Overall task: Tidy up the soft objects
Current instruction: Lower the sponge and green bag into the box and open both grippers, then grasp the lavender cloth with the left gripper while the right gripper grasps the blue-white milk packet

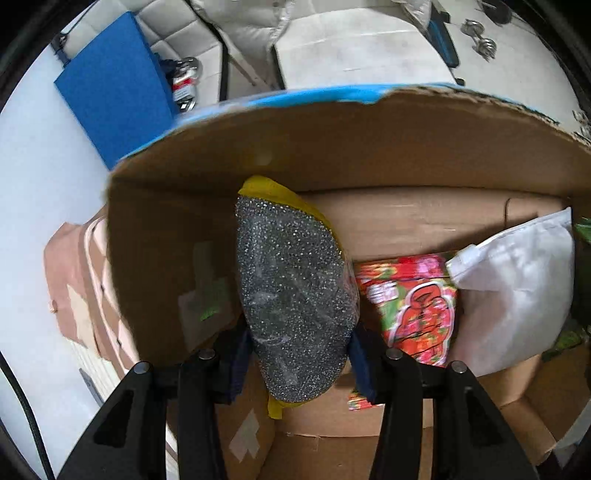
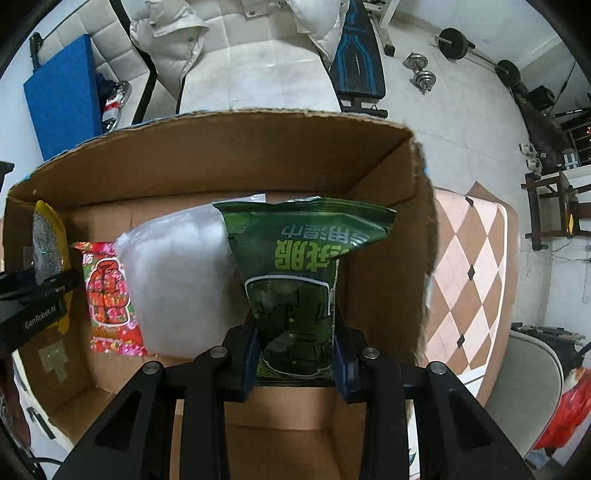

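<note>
We hold a sponge (image 1: 295,295) in our left claw (image 1: 295,354) and a green bag (image 2: 295,280) in our right claw (image 2: 295,354), over the box (image 2: 221,147), ready to pack them in.

Premises: a lived-in home room doubling as an exercise space. Evidence in the right wrist view: a white quilted sofa (image 2: 221,48) at 12 o'clock with a white padded jacket (image 2: 166,33) draped over it; a black-and-blue weight bench (image 2: 356,62) at 1 o'clock; chrome dumbbells (image 2: 421,72) and a barbell (image 2: 476,51) on the pale tiled floor (image 2: 461,110); a checkered mat (image 2: 469,266) at 3 o'clock.
</note>
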The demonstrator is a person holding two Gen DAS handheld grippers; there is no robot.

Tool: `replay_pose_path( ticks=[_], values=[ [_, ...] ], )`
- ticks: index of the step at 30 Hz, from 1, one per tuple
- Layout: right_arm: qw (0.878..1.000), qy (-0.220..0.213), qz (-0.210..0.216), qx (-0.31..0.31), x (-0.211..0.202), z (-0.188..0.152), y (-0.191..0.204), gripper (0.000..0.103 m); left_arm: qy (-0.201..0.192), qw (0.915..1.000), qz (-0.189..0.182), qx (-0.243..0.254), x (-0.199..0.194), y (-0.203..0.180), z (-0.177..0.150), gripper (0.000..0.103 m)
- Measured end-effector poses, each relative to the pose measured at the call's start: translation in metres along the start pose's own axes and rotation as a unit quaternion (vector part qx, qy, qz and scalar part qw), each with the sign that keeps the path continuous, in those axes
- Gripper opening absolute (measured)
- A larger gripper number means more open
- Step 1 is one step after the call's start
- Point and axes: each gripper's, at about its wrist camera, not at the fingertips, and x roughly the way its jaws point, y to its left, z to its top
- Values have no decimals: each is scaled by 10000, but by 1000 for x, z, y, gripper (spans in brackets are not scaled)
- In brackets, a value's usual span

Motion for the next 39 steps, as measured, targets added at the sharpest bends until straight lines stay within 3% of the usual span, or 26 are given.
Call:
replay_pose_path(
  ticks=[11, 12, 14, 16, 17, 20, 24, 27, 35, 39],
  values=[
    [9992, 322, -136, -168, 20, 13, 4, 38, 394, 9990, -210, -70, 15, -2, 5, 46],
    [9992, 350, -81, -154, 20, 14, 4, 41, 429, 9987, -263, -90, 14, -1, 4, 46],
    [9993, 352, 83, -131, 12, 13, 3, 61, 451, 9982, -380, -127, 10, 3, 4, 48],
    [9996, 256, -44, -140, 3, 11, 4, 71, 399, 9971, -618, -191, 1, 9, 3, 52],
    [9996, 236, -27, -146, 1, 9, 4, 72, 379, 9965, -712, -223, -4, 12, 2, 57],
    [9995, 240, 208, -67, -11, 2, -3, 82, 107, 9961, -826, -277, -30, 21, -1, 91],
    [9994, 144, 292, -118, -33, -11, -7, 88, -172, 9945, -983, -313, -62, 31, -17, 97],
    [9987, 31, 490, -133, -49, -26, -8, 103, -362, 9926, -1102, -360, -80, 34, -32, 100],
    [9973, -444, 556, -175, -86, -72, -10, 103, -793, 9876, -1241, -551, -106, 37, -88, 100],
    [9947, -598, 836, -85, -96, -109, -11, 103, -917, 9819, -1375, -923, -110, 42, -128, 100]
  ],
)
